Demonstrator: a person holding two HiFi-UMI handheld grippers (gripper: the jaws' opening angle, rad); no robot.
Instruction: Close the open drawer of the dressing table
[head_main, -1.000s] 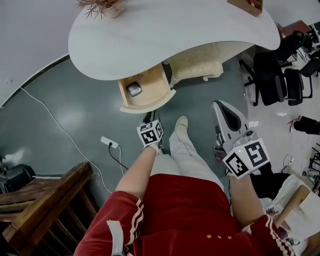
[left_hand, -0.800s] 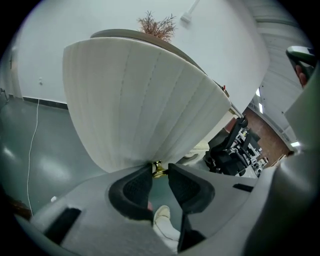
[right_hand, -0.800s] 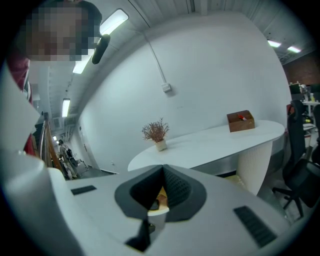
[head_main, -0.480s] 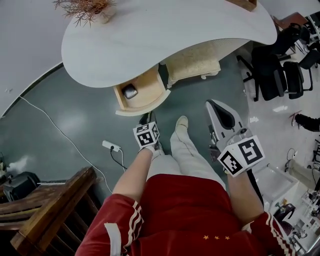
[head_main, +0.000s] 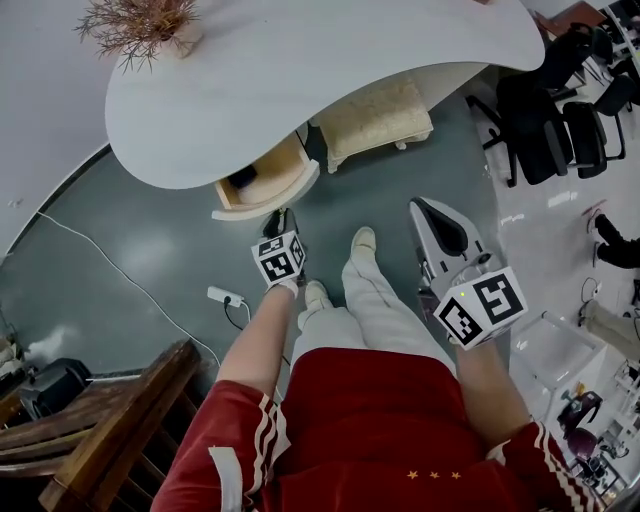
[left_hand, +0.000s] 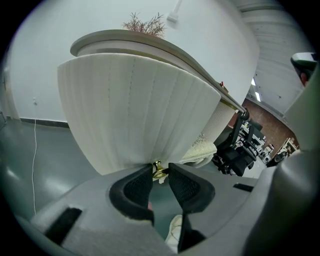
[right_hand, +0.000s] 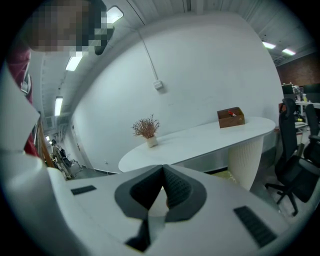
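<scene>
Drawer: it sits under the left end of the white counter and stands partly open, with its near end projecting toward the person. A small dark item lies inside, mostly under the counter edge. The fluted drawer front fills the left gripper view, with a brass knob at its lower edge.

Hazards, as judged from this position:
- Only the jaw tips are at the knob, so a push off the knob's axis could let it slip out sideways.
- A push not in line with the drawer's travel could skew the drawer and bind it short of flush.
- A hard closing stroke could throw the loose item against the drawer wall.

Left tool: jaws narrowed to a small gap, with the knob between their tips and apparently touched on both sides.

Right tool: jaws together and holding nothing, held well to the right of the drawer.
</scene>
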